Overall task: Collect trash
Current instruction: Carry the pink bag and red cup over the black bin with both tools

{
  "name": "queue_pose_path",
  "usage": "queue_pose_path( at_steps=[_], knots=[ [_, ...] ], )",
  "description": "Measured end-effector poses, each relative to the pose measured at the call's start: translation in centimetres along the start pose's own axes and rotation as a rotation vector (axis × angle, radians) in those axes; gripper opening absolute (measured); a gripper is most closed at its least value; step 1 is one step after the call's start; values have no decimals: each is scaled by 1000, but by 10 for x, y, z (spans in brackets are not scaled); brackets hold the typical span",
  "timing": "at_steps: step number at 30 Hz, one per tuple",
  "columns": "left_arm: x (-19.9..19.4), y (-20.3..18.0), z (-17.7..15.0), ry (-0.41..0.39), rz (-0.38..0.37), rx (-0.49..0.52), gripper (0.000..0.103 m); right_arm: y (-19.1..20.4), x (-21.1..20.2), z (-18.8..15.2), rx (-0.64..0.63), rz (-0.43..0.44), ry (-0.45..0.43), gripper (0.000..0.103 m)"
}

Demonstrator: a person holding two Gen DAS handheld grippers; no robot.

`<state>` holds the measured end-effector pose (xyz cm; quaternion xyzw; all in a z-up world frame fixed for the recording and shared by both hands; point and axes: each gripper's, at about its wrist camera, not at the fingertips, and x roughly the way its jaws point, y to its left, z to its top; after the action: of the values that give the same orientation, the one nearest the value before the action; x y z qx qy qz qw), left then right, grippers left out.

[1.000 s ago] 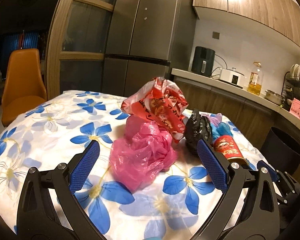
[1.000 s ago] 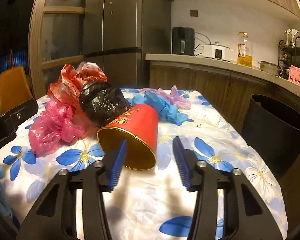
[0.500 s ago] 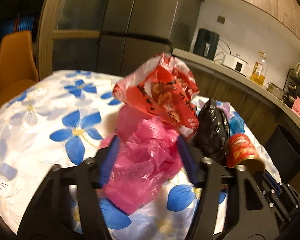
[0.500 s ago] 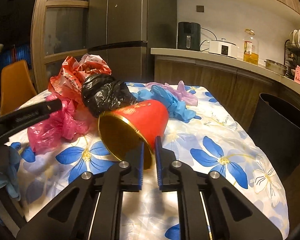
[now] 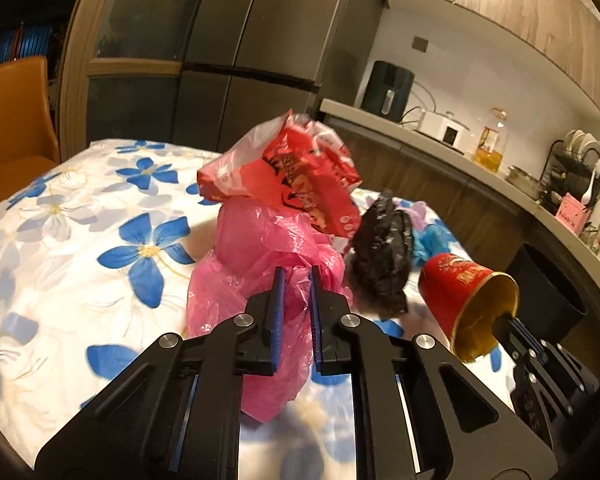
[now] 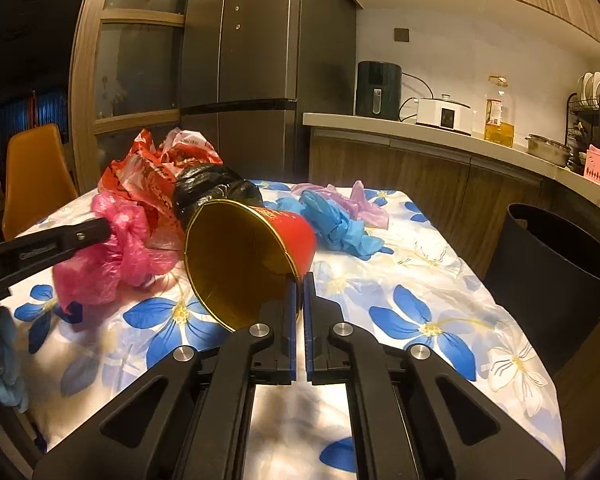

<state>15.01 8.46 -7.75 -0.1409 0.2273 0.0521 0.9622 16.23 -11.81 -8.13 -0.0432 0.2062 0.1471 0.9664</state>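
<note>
Cup: my right tongs (image 6: 299,292) are pinched nearly closed on the rim of the red cup (image 6: 296,232), gold mouth tilted toward me, off the desk (image 6: 440,280).
Pink bag: my left tongs (image 5: 296,284) are squeezed to a narrow gap on a fold of the pink bag (image 5: 260,248), which hangs crumpled over the cloth.
Bin: the black bin (image 6: 560,252) stands open beside the desk, on my right.
Still lying: red bag (image 5: 296,172), black bag (image 5: 384,252), blue gloves (image 6: 336,228), purple scrap (image 6: 360,200).
Doing it well: I judge the rim grip thin, so I carry the cup level and slow; I lift the pink bag high enough that its tail clears the other trash.
</note>
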Motion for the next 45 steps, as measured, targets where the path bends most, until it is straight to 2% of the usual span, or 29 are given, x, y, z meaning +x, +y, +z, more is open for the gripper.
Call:
queue_pose_path(
  at_steps=[6,18,32,45],
  knots=[
    [-33,0,-6,-20,-22,4,10,-6,-20,4,17,8,-31,4],
    [-85,-15,8,-140,-58,21,10,-17,-63,16,63,18,-112,4],
    [-82,-83,19,-180,-165,112,10,-57,-97,30,125,-52,-189,4],
    [-54,-180,29,-190,-321,202,10,-136,-116,46,187,-240,-267,4]
  ],
)
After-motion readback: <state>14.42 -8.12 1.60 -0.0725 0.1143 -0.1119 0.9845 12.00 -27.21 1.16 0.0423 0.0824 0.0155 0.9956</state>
